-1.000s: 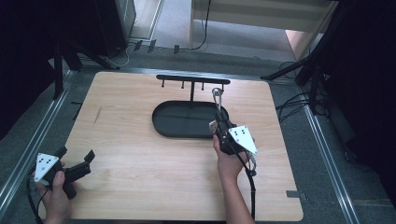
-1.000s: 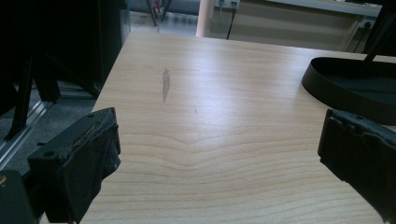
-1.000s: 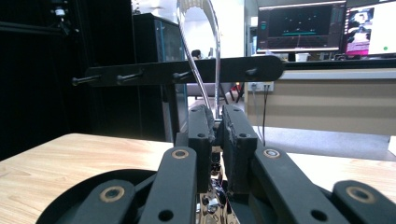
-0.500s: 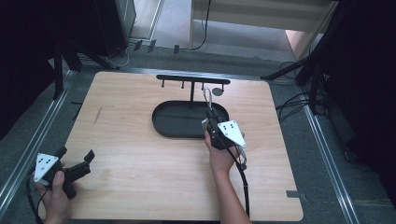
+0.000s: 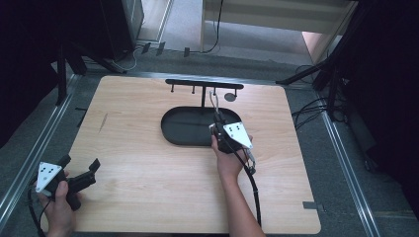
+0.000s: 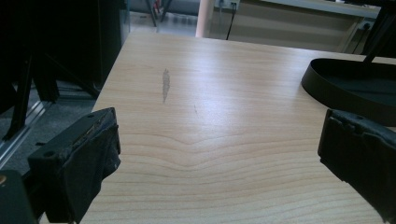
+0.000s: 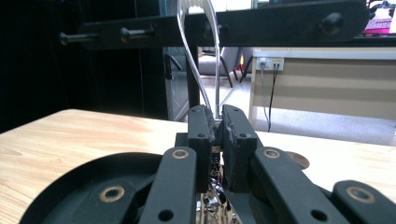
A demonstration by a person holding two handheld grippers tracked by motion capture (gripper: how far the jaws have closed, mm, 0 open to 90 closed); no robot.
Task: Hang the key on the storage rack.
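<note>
A black rack with a top bar and short pegs rises from an oval black tray at the table's far middle. My right gripper is over the tray's right end, shut on a thin metal utensil with a wire loop handle. In the right gripper view the jaws pinch the stem, and the loop reaches up to the bar. Whether it hangs on a peg is hidden. My left gripper rests open at the near left corner, with nothing between its fingers.
A round dark spot marks the table just right of the rack post. The tray's rim lies ahead and right of the left gripper. A metal rail borders the table's left edge, and cables lie off the right.
My right gripper has moved left and a little farther away with the utensil, bringing its loop up under the rack's bar. The left gripper has stayed put.
</note>
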